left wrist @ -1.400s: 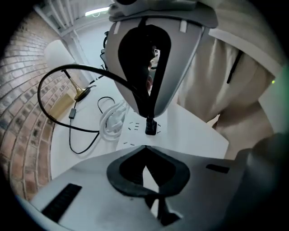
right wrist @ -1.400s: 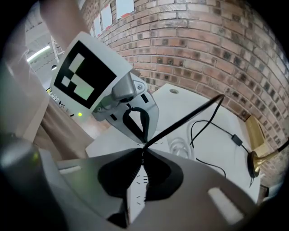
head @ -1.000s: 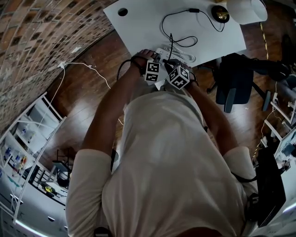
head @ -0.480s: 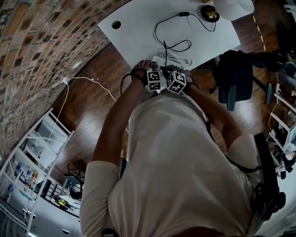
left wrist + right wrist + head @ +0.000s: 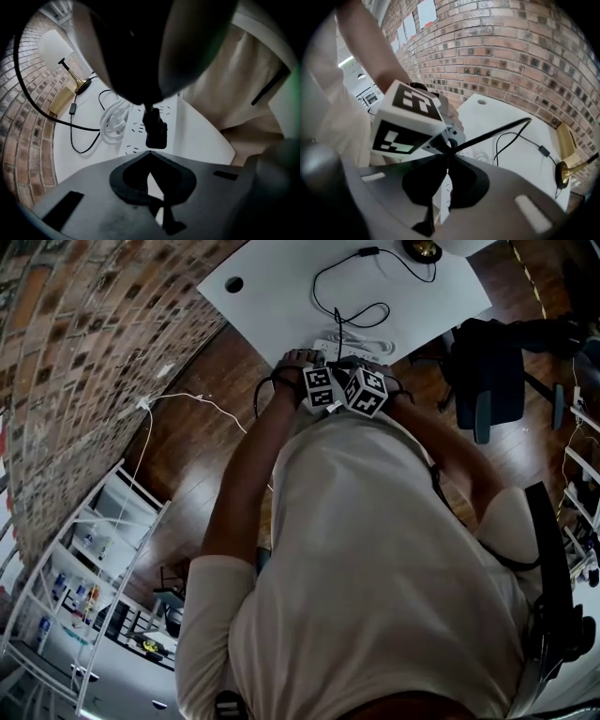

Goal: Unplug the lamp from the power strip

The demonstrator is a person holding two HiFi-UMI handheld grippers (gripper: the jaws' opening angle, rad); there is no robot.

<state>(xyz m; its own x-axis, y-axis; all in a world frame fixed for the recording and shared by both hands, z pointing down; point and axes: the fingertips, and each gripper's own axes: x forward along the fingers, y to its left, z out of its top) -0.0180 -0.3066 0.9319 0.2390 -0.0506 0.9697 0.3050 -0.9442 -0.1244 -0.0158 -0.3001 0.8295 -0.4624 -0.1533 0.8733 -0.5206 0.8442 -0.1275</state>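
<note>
The white power strip [image 5: 140, 127] lies on the white table [image 5: 201, 140] beside a coil of white cable [image 5: 111, 123]. A black plug [image 5: 155, 133] hangs upright over the strip's sockets; I cannot tell whether its pins are in. My right gripper [image 5: 449, 149] is shut on the lamp's black cord [image 5: 497, 132] just above that plug. The cord runs past an inline switch [image 5: 72, 108] to the lamp's brass base [image 5: 82, 86] and white shade [image 5: 55, 46]. My left gripper [image 5: 150, 153] is shut on nothing at the strip's near end. In the head view both grippers [image 5: 321, 382] [image 5: 364, 385] sit side by side.
A brick wall [image 5: 511, 51] runs behind the table. A dark office chair [image 5: 492, 371] stands to the right of the table on the wooden floor [image 5: 202, 442]. A white cable [image 5: 187, 397] trails across the floor at left, near white shelving [image 5: 84, 568].
The head view has shifted, so the table sits higher in the frame. Both grippers stay close together over the power strip.
</note>
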